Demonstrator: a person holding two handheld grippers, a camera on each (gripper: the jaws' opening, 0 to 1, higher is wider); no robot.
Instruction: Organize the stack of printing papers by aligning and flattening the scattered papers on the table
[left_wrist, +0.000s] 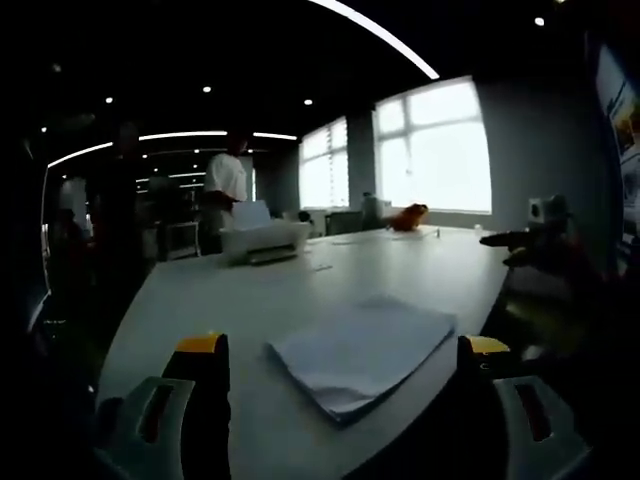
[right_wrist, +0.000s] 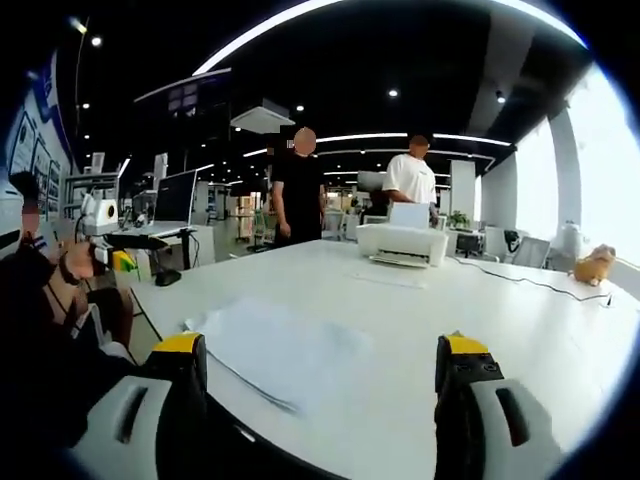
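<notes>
In the left gripper view, the left gripper (left_wrist: 342, 365) hangs over the near edge of a long white table (left_wrist: 400, 265), its two yellow-tipped jaws set wide apart and holding nothing. The stack of papers (left_wrist: 362, 350) lies flat on the table just ahead of the jaws and between their lines, a little nearer the right jaw; its near corner points toward the gripper, and its sheets are slightly fanned along the near edges. Nothing touches the stack. Well beyond it, ahead and to the left of the gripper, a white printer (left_wrist: 263, 240) sits on the table, with a person in a white shirt (left_wrist: 226, 180) standing behind it. Far ahead to the right, an orange object (left_wrist: 410, 215) rests near the windows; what it is cannot be told. In the right gripper view, the right gripper (right_wrist: 318, 365) is also wide open and empty, its jaws rising at the table's near edge. The papers (right_wrist: 270, 345) lie just ahead, closer to the left jaw, and apart from both jaws. The printer (right_wrist: 402, 243) stands far ahead and slightly right, with a cable (right_wrist: 530, 281) trailing across the table to its right. Two people stand behind the table, one in black (right_wrist: 298, 190) and one in white (right_wrist: 410, 178).
</notes>
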